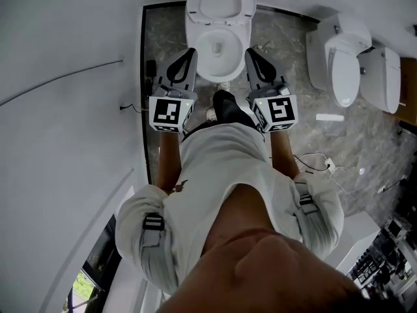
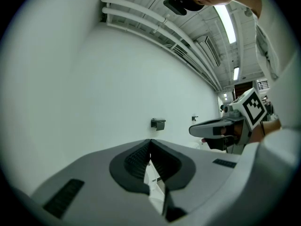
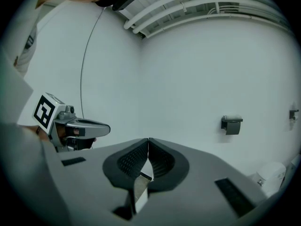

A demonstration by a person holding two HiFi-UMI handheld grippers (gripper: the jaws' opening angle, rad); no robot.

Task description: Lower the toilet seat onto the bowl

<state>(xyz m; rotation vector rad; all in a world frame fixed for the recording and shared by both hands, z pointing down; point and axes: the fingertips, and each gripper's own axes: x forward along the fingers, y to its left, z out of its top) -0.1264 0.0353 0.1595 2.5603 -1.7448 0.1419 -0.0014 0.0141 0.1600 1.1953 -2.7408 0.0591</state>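
Now | L gripper + R gripper jaws closed, empty | toilet seat up, ahead, btwn them

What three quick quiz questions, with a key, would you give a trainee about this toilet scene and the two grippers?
1. True or false: the toilet seat already lies flat on the bowl.
2. The left gripper and right gripper are: A both open, B both shut, C one open, one shut.
3. Fill in: in the head view the bowl sits ___ the two grippers.
Key: 1 false, the seat stands raised; 2 B; 3 between.
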